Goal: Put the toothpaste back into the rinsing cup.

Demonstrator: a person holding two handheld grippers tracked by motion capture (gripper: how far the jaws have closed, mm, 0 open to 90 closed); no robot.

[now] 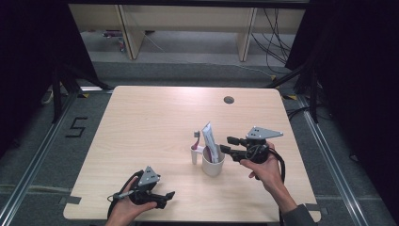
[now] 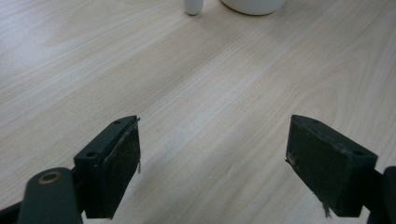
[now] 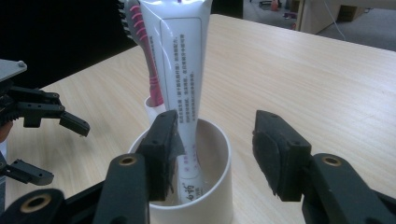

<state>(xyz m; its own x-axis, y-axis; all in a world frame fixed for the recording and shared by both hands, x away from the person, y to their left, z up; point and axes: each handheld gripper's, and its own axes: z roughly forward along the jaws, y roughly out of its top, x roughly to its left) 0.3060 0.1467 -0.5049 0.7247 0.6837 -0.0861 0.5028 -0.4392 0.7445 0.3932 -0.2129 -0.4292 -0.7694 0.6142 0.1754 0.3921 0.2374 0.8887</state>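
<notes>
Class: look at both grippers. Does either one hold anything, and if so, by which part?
Nothing is held. The left gripper is open over bare table. The right gripper is open at the white cup, jaws either side of the toothpaste tube, not clamped.

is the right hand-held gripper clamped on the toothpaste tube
No: in the right gripper view the right hand-held gripper is open above the cup, with the toothpaste tube standing free.
</notes>
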